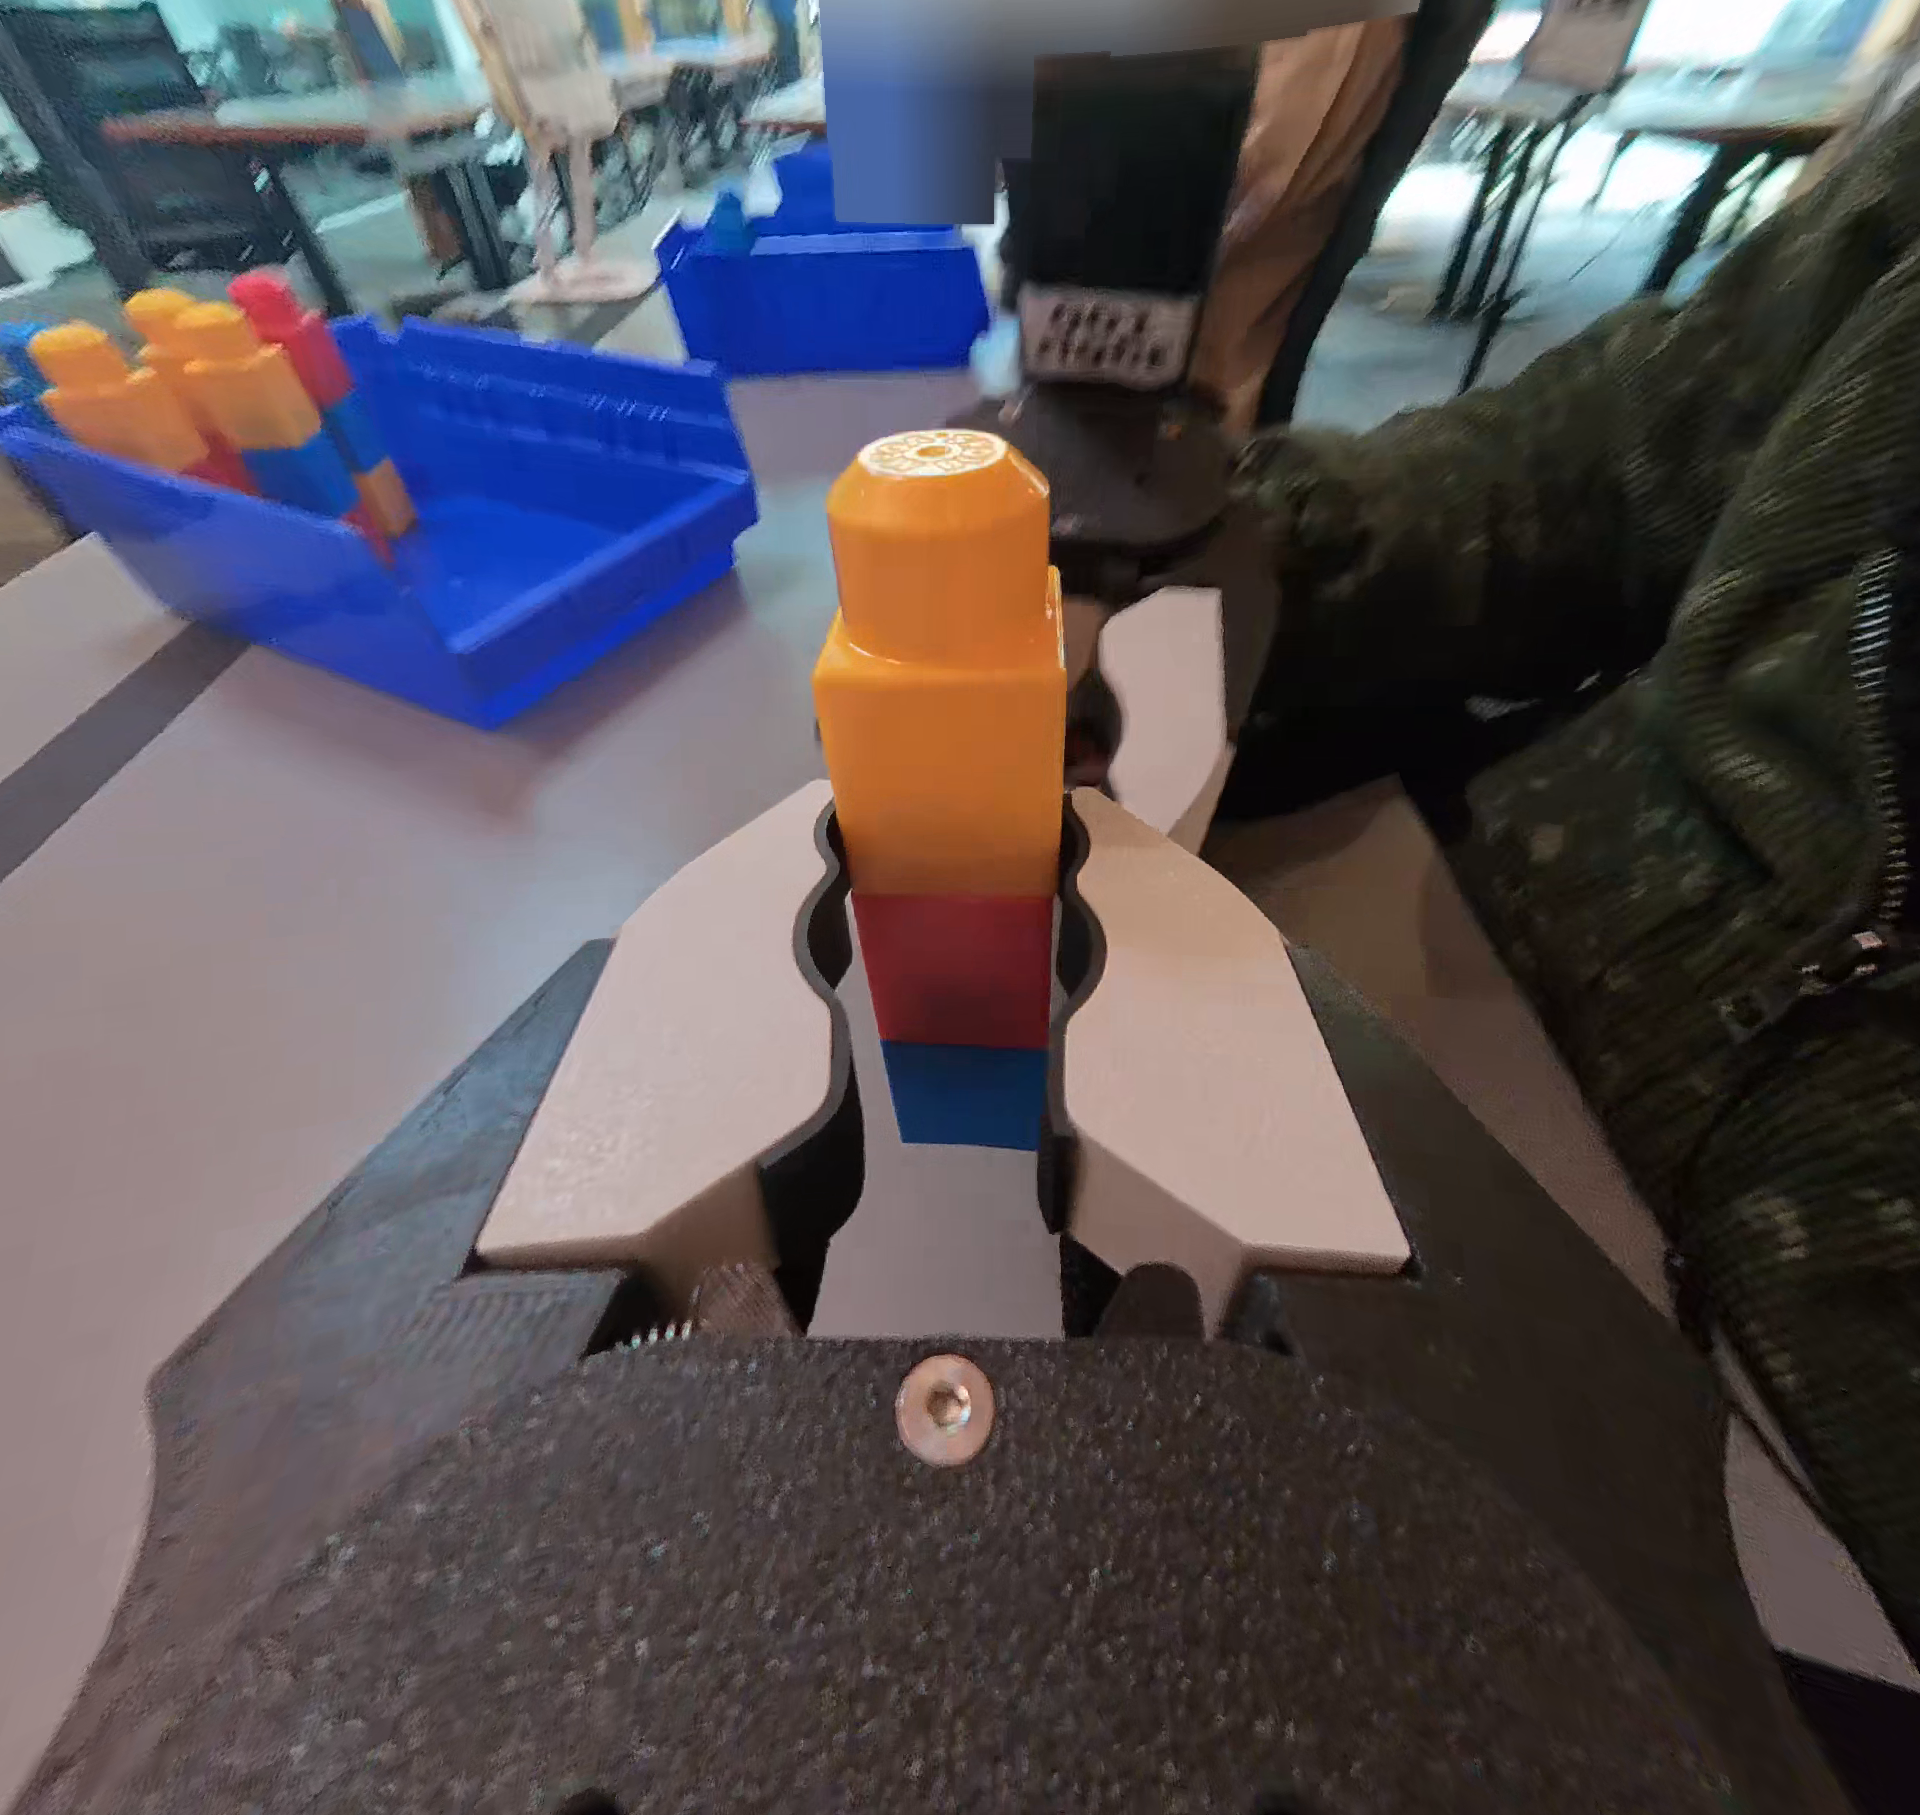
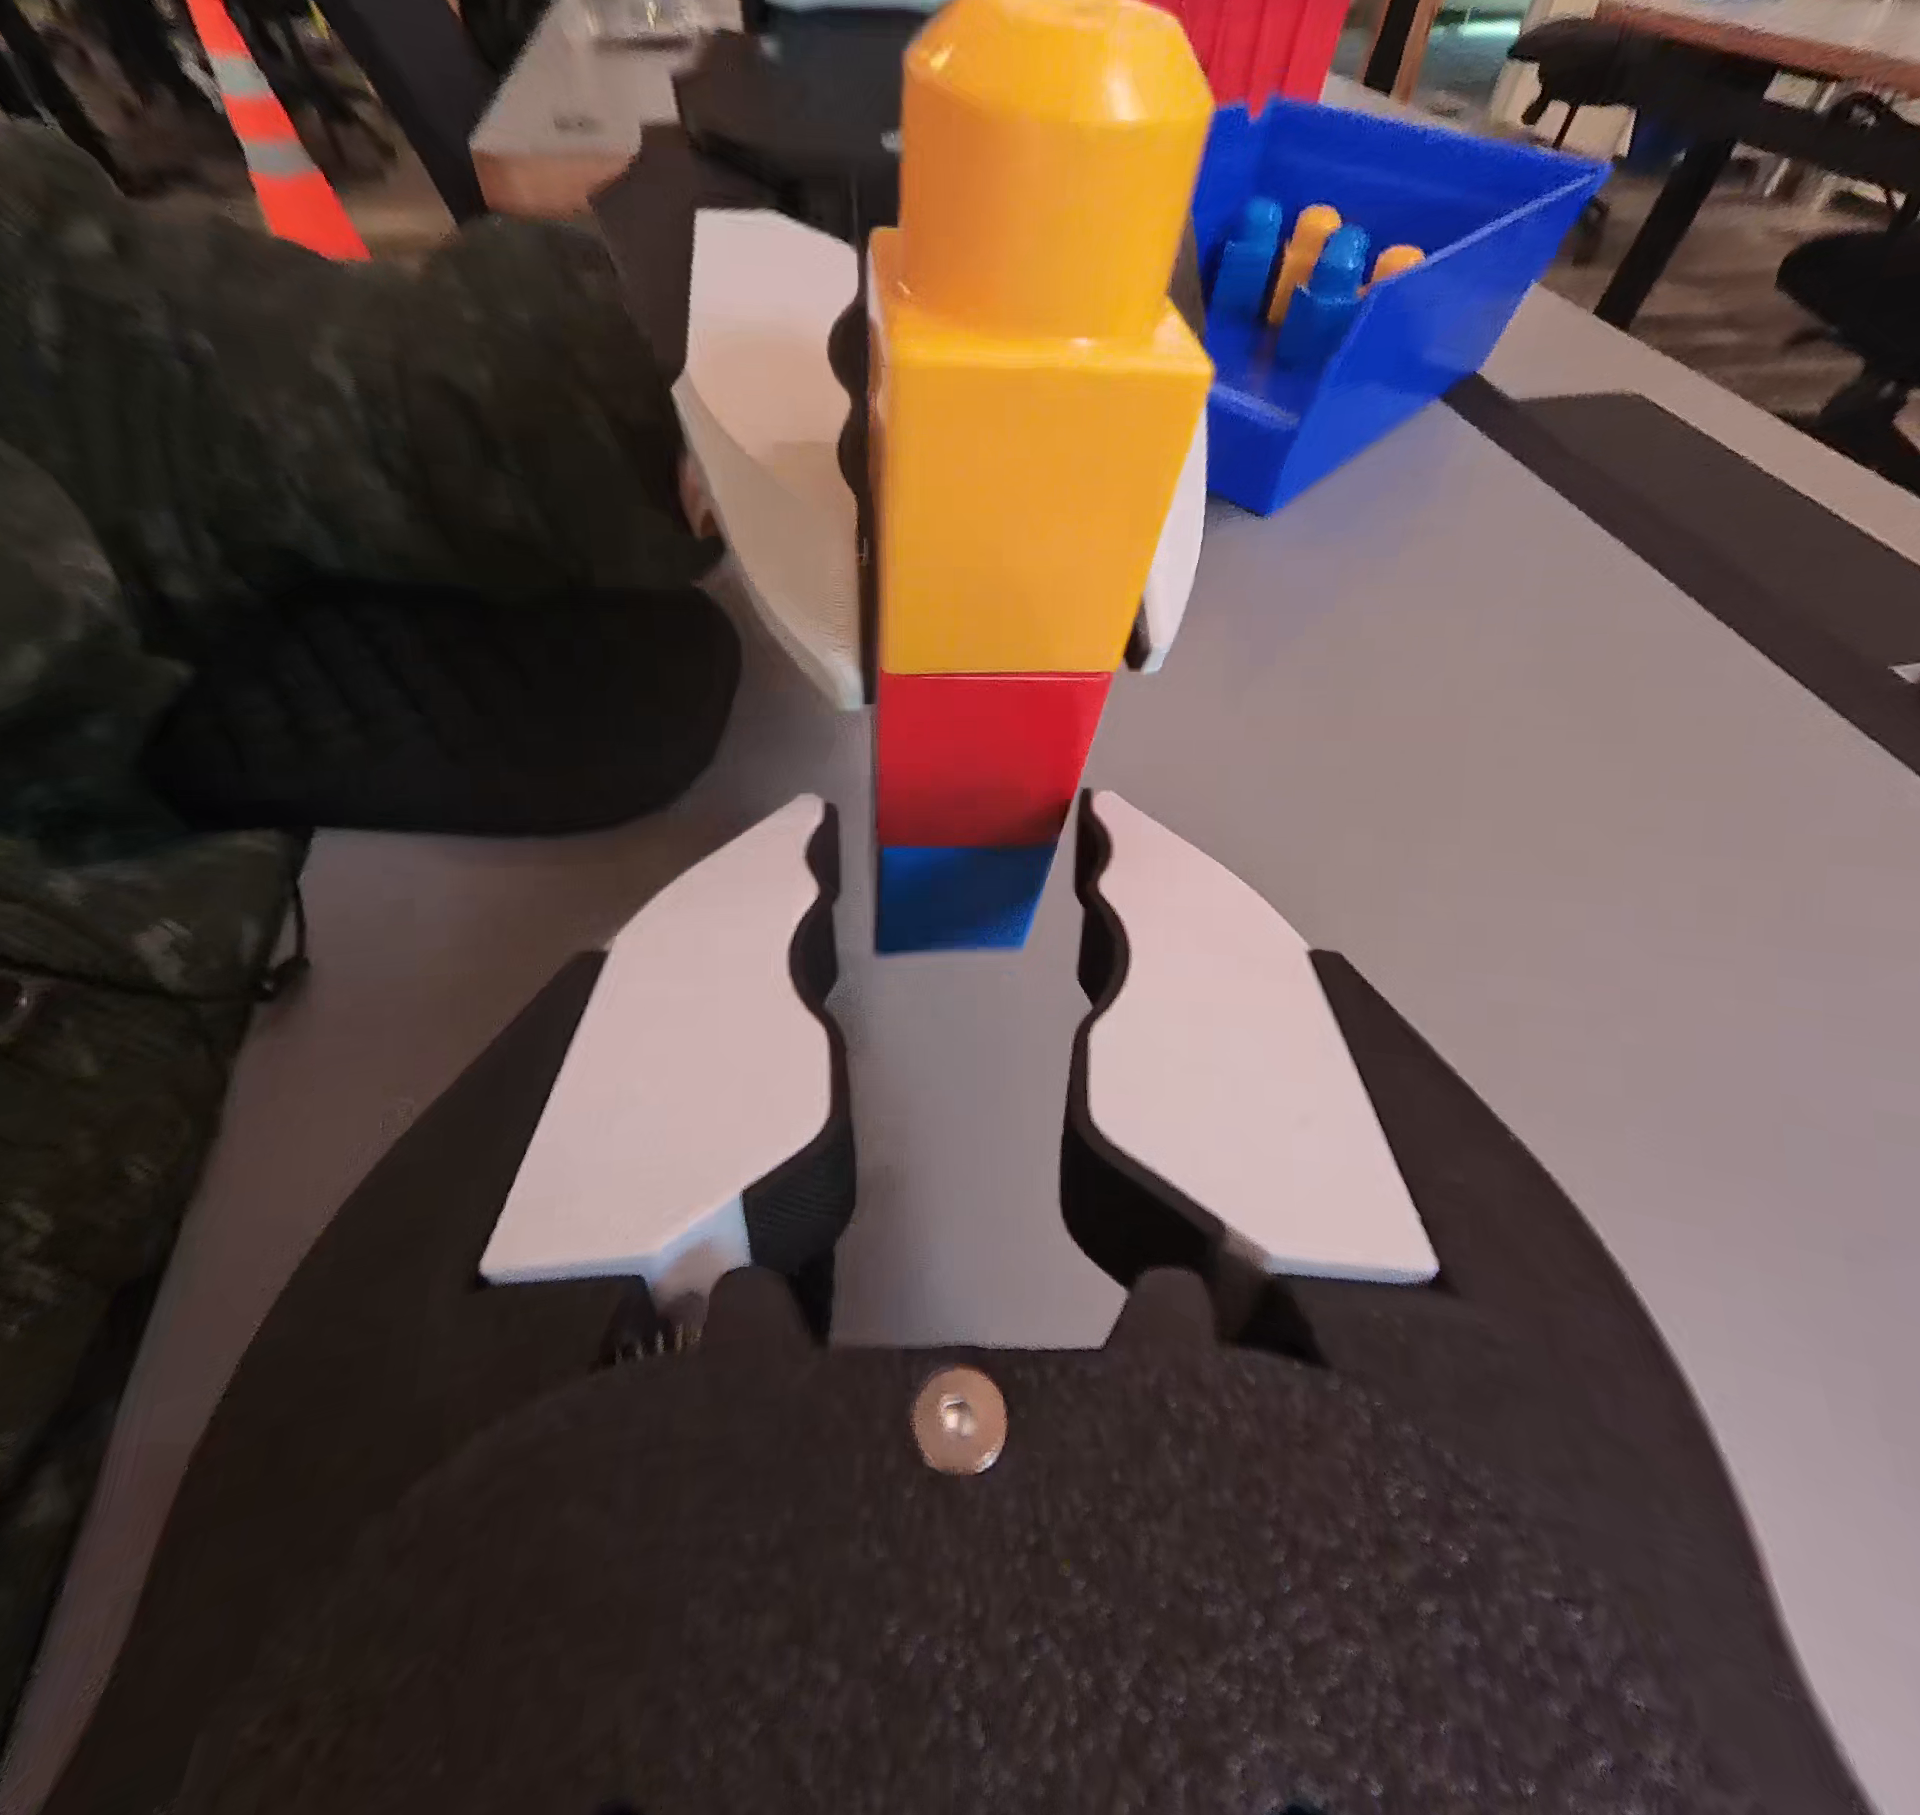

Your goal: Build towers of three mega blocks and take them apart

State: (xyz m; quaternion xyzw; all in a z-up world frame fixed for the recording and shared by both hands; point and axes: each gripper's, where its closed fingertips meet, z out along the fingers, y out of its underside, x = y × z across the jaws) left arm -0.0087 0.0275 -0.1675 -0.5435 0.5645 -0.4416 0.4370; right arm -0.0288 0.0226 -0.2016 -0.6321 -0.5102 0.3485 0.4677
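Fingers of our left gripper [image 1: 951, 856] are pressing against both sides of the tower, closing on the orange block [image 1: 940, 757] and reaching down past the red block [image 1: 956, 965]; we are clamping the stack there. Below them the blue block [image 1: 966, 1090] is forming the base, and the tower is standing upright on the grey table [image 1: 312, 882].

Our right gripper [image 2: 956, 830] is sitting with its fingers spread apart on either side of the red and blue blocks, and we are seeing a narrow gap on each side, so it is gripping nothing. From this view the left gripper's white fingers [image 2: 769, 477] are showing behind the orange block.

Farther out, we are seeing a blue bin [image 1: 582, 539] on the table holding several finished towers [image 1: 208, 394], and a second blue bin [image 1: 831, 300] beyond it. A dark green sleeve [image 1: 1610, 570] is reaching in from the right.
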